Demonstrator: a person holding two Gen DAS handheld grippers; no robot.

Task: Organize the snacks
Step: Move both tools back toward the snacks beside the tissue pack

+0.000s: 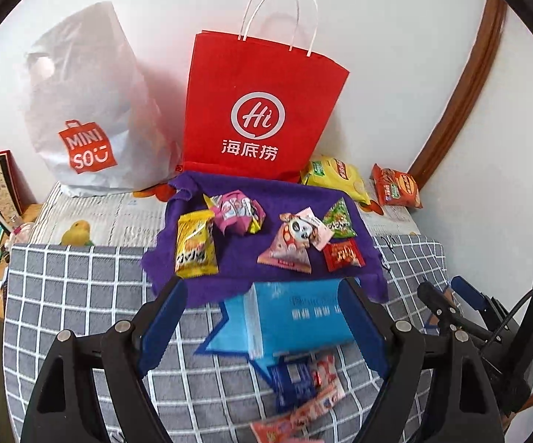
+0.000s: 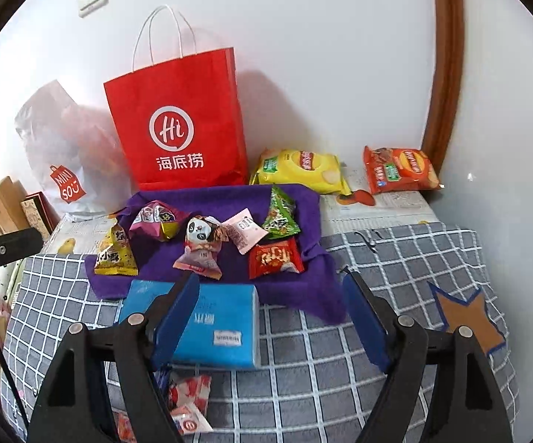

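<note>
A grey checked cloth [image 1: 82, 295] covers the desk below both tools. Far ahead of them stands a red paper carrier bag [image 1: 262, 107], with a white plastic shopping bag [image 1: 82, 110] to its left. Nearer lies a purple felt cloth [image 1: 251, 217] bearing small snack packets, among them a yellow packet [image 1: 195, 245] and a red packet [image 2: 275, 258]. A blue rectangular box [image 1: 299, 313] sits between the spread fingers of the left hand-held gripper [image 1: 262, 321]. The right hand-held gripper [image 2: 270, 321] is also open, holding nothing.
</note>
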